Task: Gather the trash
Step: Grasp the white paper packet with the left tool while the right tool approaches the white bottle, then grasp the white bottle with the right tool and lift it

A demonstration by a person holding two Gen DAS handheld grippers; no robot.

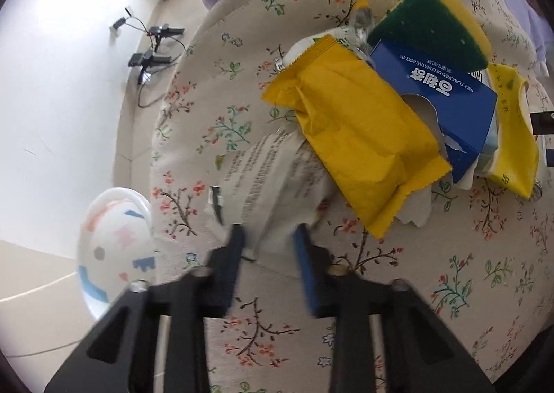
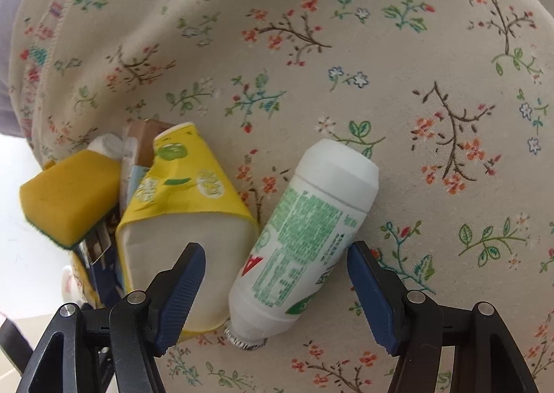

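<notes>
In the left wrist view my left gripper is closed on the near edge of a crumpled white printed paper lying on the floral tablecloth. Behind it lie a yellow wrapper, a torn blue biscuit box and a green and yellow sponge. In the right wrist view my right gripper is open, its fingers on either side of a white bottle with green print lying on the cloth. A yellow and white pouch and the sponge lie to its left.
A white bin with coloured shapes stands on the floor left of the table. Cables and a small device lie on the floor further back. The table edge curves along the left. A second yellow pack lies right of the blue box.
</notes>
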